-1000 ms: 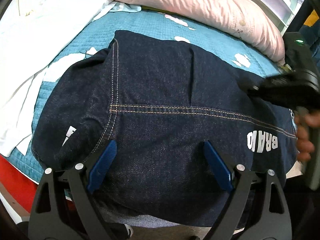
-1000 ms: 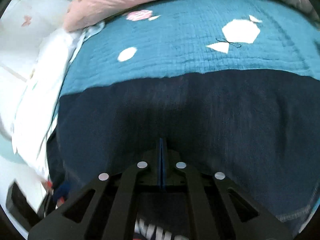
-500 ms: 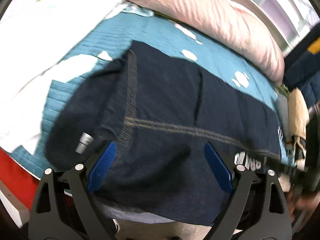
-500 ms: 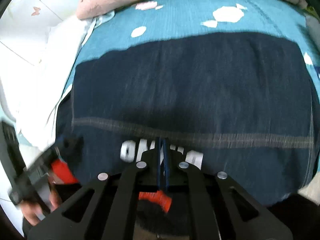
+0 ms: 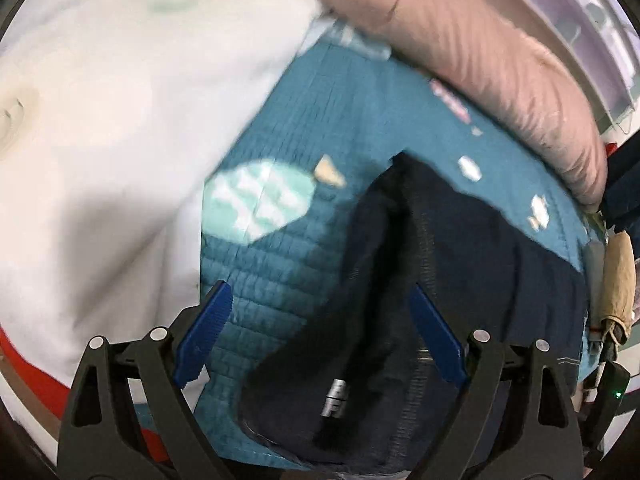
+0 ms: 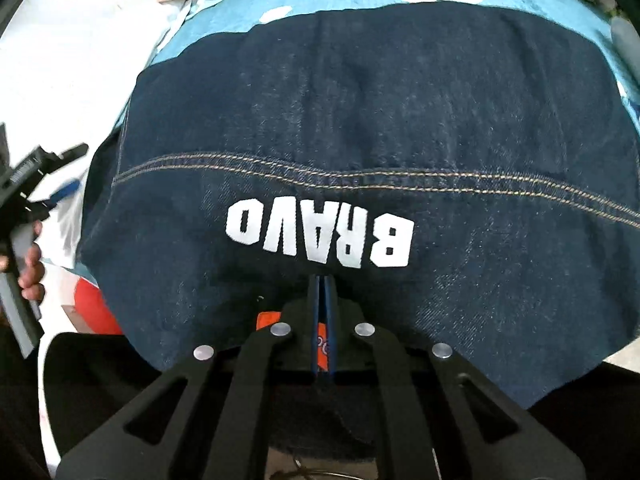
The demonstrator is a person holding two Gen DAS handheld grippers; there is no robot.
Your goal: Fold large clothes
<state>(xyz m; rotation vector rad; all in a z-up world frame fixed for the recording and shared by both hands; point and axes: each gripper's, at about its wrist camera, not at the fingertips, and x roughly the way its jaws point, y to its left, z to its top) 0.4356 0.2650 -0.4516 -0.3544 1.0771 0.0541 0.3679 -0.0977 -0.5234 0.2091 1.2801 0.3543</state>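
While the fold is judged part-done, the scene is set out as follows.

Right gripper: the jaws are seen pressed together at the near edge of the denim garment; no cloth can be made out between the blue pads, so whether a thin hem is pinched cannot be told.

Left gripper: the jaws are held wide apart, nothing is grasped; one blue pad is seen over the quilt, the other over the garment's left edge.

Task's thing: the dark denim garment is laid flat on the teal quilt, its lower edge hanging over the near edge of the bed; white "BRAVO" lettering and a double stitched seam are shown uppermost.

Surroundings: a pink duvet lies along the far edge of the bed, white bedding at the left edge.

Step in hand: the body is judged smoothed out, with a side bulge left at the garment's left edge.

Next move: the left edge would need to be pinched by the opened left jaws and carried across toward the middle, the cloth kept taut so that the thick denim creases cleanly.
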